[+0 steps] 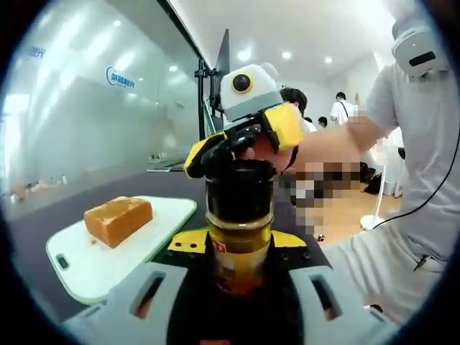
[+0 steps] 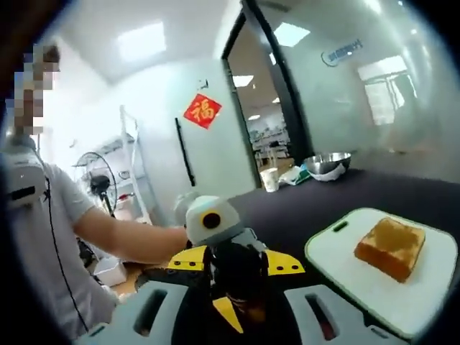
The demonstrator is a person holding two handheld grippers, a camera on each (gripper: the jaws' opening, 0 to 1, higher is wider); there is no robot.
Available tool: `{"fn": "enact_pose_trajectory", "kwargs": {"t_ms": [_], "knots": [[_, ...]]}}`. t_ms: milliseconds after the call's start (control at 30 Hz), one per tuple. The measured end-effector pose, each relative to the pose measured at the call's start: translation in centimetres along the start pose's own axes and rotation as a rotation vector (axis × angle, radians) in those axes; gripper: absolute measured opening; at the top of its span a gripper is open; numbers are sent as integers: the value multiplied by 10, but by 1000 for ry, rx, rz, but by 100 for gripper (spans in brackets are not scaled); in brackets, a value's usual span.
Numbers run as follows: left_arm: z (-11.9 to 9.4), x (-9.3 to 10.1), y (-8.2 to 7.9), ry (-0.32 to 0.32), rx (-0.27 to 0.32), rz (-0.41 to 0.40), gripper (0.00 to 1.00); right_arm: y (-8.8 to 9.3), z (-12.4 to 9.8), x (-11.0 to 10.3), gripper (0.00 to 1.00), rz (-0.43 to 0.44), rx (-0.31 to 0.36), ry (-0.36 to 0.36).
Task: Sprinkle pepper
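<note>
A pepper bottle point(image 1: 239, 241) with a gold label and a black cap point(image 1: 239, 188) stands upright between the jaws of my left gripper point(image 1: 239, 248), which is shut on its body. From the right, my right gripper point(image 1: 237, 147) reaches in over the bottle's top, its black and yellow fingers shut on the cap. In the right gripper view the cap point(image 2: 233, 272) sits dark between the jaws of my right gripper point(image 2: 236, 269), and the left gripper point(image 2: 213, 221) shows just beyond. A slice of toast point(image 1: 118, 218) point(image 2: 390, 248) lies on a white cutting board point(image 1: 83, 269) point(image 2: 334, 251).
The board rests on a dark table point(image 2: 374, 190). At the table's far end stand a steel bowl point(image 2: 327, 165) and a paper cup point(image 2: 269, 178). A glass wall point(image 1: 93, 115) runs along the table. A person's arm point(image 2: 122, 241) and a standing fan point(image 2: 93, 188) are beside it.
</note>
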State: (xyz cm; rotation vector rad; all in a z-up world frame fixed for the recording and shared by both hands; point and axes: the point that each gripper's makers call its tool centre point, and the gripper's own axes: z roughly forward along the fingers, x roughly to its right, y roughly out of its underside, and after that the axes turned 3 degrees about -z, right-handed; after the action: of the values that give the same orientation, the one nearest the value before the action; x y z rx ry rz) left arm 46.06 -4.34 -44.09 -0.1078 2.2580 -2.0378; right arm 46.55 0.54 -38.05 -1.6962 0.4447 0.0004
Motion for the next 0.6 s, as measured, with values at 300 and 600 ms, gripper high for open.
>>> {"fn": "enact_pose_trajectory", "kwargs": {"t_ms": [300, 600], "knots": [[-1, 0, 0, -3, 1, 2, 20, -4, 0, 4, 23, 276, -28, -57], [-1, 2, -1, -2, 3, 16, 20, -7, 1, 11, 24, 778, -8, -136]]}}
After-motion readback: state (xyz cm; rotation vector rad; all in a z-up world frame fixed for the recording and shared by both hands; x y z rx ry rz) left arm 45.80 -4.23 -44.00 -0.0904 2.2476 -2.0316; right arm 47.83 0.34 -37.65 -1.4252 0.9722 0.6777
